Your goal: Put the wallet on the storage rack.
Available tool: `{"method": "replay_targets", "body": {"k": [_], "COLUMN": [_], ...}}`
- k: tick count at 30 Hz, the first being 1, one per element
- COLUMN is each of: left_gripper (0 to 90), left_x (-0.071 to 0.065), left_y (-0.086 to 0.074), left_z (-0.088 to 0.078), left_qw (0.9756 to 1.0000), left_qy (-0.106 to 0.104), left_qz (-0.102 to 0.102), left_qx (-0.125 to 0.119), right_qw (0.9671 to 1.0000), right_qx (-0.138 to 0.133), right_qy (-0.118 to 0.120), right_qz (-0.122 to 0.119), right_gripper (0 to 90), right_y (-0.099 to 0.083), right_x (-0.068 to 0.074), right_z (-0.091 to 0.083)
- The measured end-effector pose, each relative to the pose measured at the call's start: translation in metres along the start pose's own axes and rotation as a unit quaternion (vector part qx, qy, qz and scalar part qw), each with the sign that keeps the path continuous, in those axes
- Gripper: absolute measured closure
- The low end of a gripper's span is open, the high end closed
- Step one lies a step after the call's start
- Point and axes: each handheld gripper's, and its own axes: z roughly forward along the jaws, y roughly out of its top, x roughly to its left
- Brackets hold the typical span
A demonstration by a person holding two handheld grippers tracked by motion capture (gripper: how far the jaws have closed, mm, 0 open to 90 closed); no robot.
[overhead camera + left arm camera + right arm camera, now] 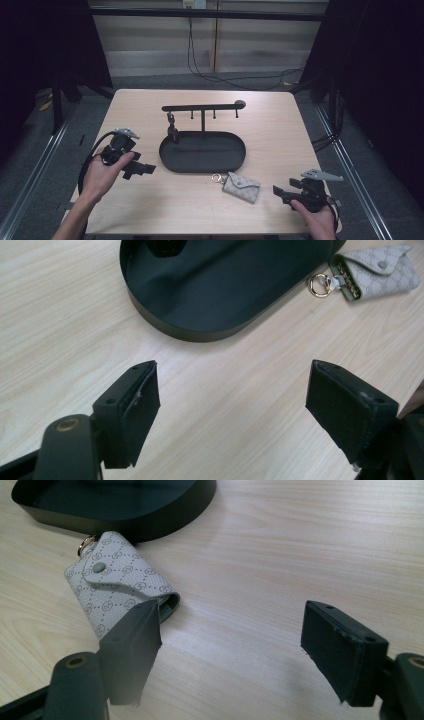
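Note:
A grey patterned key pouch (241, 186) with a gold ring (217, 177) lies flat on the wooden table, just in front of a black oval tray (202, 167). From the tray rises a T-shaped stand (202, 107) with small hooks, and a dark item (172, 129) hangs at its left end. My left gripper (140, 171) hovers left of the tray, open with nothing between its jaws (232, 390); the tray (200, 332) and pouch (380, 272) lie ahead of it. My right gripper (280, 192) sits right of the pouch, open and empty (232, 630). The pouch (115, 587) lies just beyond its left jaw.
The table (280, 130) has bare wood to the right of the tray and along its front edge. Cables trail across the floor behind the table. Dark curtains and metal rails flank both sides.

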Motion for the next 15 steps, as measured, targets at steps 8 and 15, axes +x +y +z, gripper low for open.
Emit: {"method": "replay_targets", "body": {"k": [8,15], "left_gripper": [20.6,19.9], "left_x": [-0.008,-0.021], "left_y": [-0.037,-0.072], "left_z": [0.000,0.015], "left_qw": [0.9982,0.9951], "left_qy": [-0.018,-0.030], "left_qz": [-0.011,-0.016], "left_qx": [-0.056,-0.093], "right_qw": [1.0000,0.9994], "right_qx": [0.002,0.020], "right_qy": [0.010,0.026], "right_qz": [0.002,-0.005], "right_gripper": [23.8,23.2], "right_y": [0.000,0.004], "right_x": [-0.001,0.003], "right_z": [0.000,0.003]}}
